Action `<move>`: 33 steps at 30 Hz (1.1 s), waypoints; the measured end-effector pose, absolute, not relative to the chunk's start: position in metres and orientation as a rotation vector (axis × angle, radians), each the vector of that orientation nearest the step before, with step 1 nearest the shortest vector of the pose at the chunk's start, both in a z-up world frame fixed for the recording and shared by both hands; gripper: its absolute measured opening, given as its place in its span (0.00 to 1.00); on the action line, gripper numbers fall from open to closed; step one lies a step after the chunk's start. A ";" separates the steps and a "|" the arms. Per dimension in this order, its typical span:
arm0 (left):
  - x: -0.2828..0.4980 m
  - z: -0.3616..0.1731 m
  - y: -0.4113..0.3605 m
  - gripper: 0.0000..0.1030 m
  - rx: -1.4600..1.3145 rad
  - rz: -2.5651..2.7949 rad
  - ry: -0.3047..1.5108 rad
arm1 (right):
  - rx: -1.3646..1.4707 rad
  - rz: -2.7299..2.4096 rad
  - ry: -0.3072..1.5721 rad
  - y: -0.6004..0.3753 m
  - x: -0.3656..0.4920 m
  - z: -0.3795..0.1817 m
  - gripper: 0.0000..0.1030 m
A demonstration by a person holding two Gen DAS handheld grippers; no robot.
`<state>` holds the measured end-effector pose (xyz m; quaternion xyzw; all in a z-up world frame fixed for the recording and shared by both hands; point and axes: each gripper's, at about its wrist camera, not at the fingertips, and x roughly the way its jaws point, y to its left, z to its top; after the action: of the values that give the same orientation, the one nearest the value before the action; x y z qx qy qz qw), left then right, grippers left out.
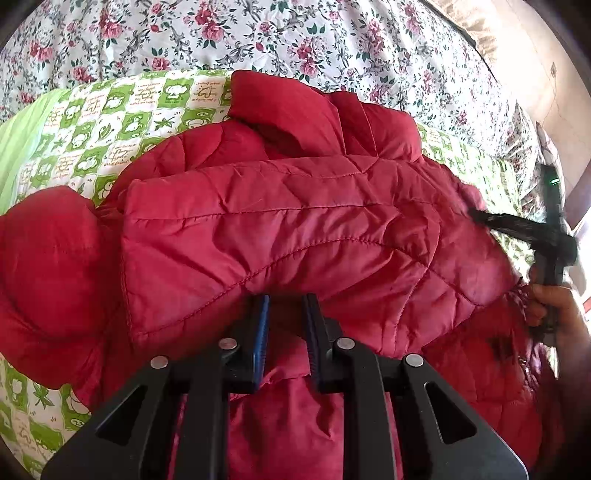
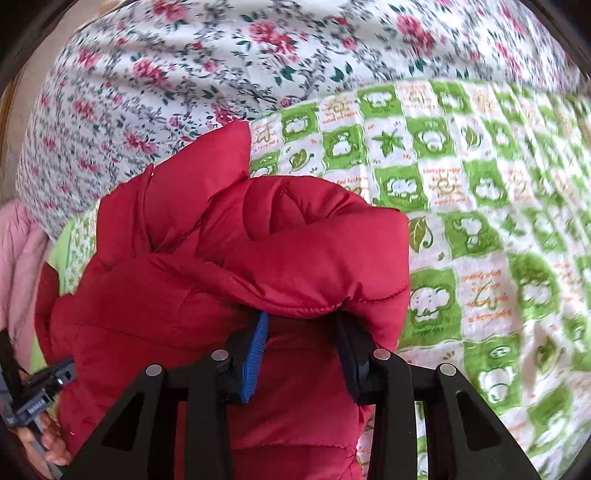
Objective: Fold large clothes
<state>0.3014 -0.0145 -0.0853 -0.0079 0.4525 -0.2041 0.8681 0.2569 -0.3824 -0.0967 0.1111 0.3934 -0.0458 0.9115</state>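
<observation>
Floral bedsheet [image 1: 295, 33] under green quilt [image 2: 480, 221]; both claws pinch red jacket [image 1: 295, 221].

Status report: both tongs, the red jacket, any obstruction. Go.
Left tongs shut on red jacket. Right tongs around a jacket fold; grip unconfirmed. Jacket bunched on green checked blanket. No obstruction seen.
</observation>
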 end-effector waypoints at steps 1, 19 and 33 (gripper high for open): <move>0.302 -0.086 -0.016 0.17 -0.010 -0.426 0.944 | 0.196 -0.103 0.786 -0.375 0.248 -0.088 0.35; 0.295 -0.097 -0.011 0.17 -0.064 -0.406 0.922 | 0.015 -0.018 0.853 -0.317 0.226 -0.125 0.38; 0.294 -0.092 -0.005 0.15 -0.072 -0.422 0.949 | -0.128 0.025 0.911 -0.257 0.243 -0.137 0.44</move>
<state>0.2940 -0.0047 -0.0923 -0.0344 0.4536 -0.2015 0.8675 0.2428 -0.2566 -0.1371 -0.0616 0.4395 0.0122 0.8961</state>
